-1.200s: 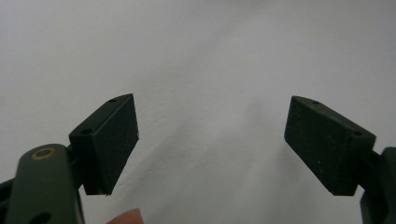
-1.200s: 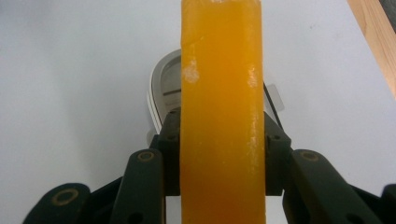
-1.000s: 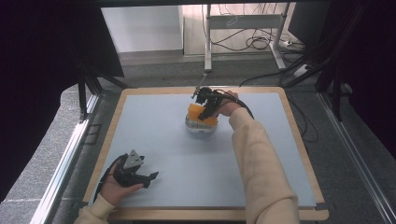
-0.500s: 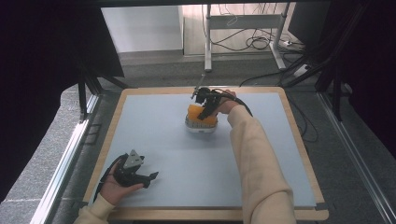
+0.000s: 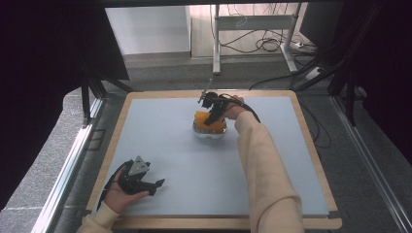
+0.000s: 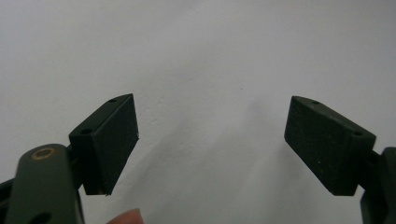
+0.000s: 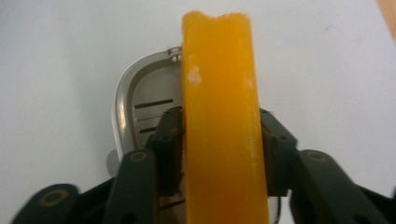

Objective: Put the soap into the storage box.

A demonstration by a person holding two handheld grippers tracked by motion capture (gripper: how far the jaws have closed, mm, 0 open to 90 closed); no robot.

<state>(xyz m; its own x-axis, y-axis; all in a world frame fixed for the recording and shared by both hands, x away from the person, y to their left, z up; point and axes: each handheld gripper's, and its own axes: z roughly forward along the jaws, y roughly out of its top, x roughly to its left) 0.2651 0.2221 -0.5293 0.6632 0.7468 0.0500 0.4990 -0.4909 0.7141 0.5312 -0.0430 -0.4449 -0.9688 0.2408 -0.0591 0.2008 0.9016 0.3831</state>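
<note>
An orange block (image 7: 220, 121), flat and thick like a sponge, stands on edge between the jaws of my right gripper (image 7: 220, 154), which is shut on it. Under it lies a shiny metal holder (image 7: 140, 100) with slots in its floor. In the high view the right gripper (image 5: 213, 112) holds the orange block (image 5: 201, 118) over the holder (image 5: 209, 132) at the far middle of the table. My left gripper (image 5: 154, 186) rests low at the near left, held in a hand. Its jaws stand wide apart over bare table, left gripper (image 6: 212, 144) open and holding nothing.
The pale blue mat (image 5: 194, 165) has a wooden border (image 5: 223, 222). Metal rails (image 5: 68, 165) run along the left side. A desk frame and cables (image 5: 262, 43) stand on the floor beyond the far edge.
The right gripper with the orange block has shifted slightly over the holder. The left gripper has stayed where it was.
</note>
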